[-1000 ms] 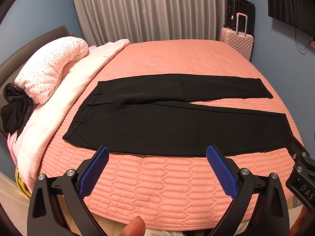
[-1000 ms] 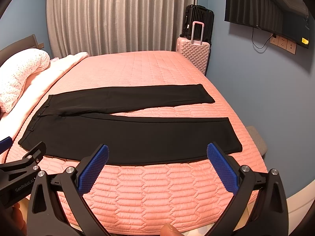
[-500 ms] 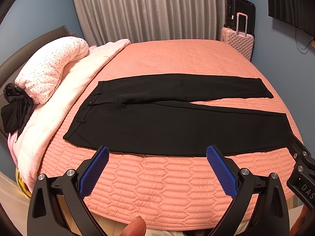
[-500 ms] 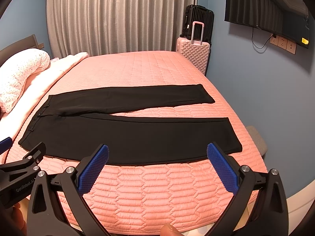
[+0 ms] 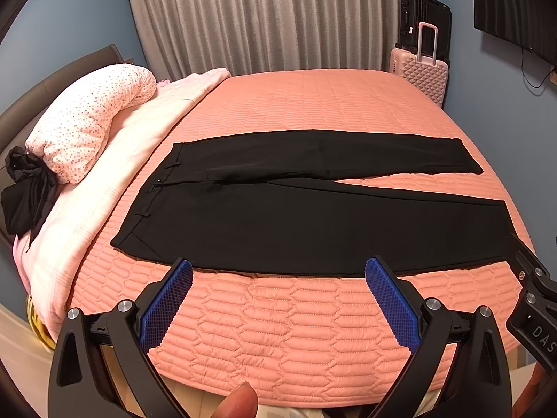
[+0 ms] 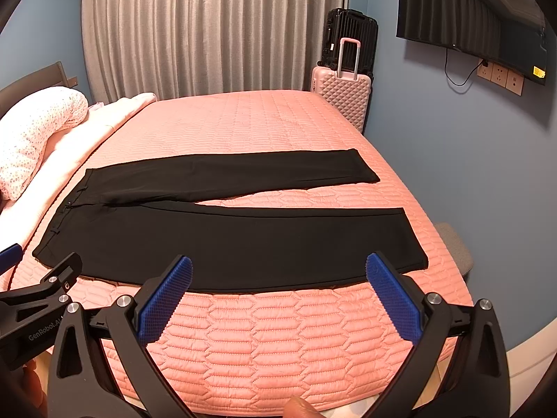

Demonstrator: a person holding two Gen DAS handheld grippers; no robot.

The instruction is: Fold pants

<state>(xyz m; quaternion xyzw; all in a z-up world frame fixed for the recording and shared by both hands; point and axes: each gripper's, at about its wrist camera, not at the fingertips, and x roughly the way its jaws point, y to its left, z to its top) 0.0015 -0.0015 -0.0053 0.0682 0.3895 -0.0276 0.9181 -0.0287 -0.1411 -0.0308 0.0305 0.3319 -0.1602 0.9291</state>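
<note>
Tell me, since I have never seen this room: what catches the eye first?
The black pants lie spread flat across the salmon-pink quilted bedspread, waistband toward the pillows, legs parted in a narrow V. In front, the left hand-held gripper and right hand-held gripper hang open at the near bed edge, blue pads showing. A pink suitcase stands in the far corner.

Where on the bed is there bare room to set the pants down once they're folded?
Biggest free patch: the pink quilt between the far leg of the pants and the curtain. A narrower bare strip runs along the near edge, under both open grippers, left and right. Crowded: the left side, with the dotted pillow and the pale blanket.
</note>
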